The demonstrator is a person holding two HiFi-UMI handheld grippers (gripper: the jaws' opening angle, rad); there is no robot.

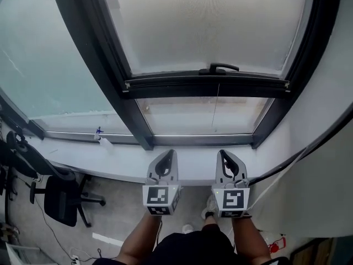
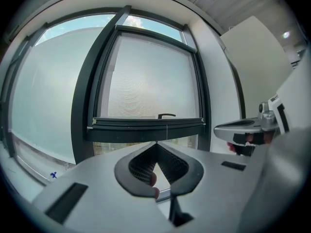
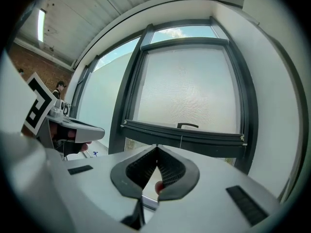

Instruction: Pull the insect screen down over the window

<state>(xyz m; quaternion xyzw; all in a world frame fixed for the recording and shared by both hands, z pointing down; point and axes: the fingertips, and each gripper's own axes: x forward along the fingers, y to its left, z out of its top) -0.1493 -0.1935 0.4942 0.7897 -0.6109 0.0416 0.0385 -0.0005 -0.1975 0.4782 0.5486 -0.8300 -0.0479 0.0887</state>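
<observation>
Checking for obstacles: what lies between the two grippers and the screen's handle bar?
Head view: only the white sill, the dark lower frame and a strip of uncovered glass below the bar.

Window frame (image 1: 137,120) black; insect screen (image 1: 209,21) whitish, fine mesh; office chair (image 1: 60,200) black.

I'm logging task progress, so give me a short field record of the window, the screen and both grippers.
insect screen: pulled most of the way down the window
screen bar: level, black handle on top
uncovered: glass strip between bar and sill
left gripper: shut, empty, short of the window
right gripper: shut, empty, beside the left
</observation>
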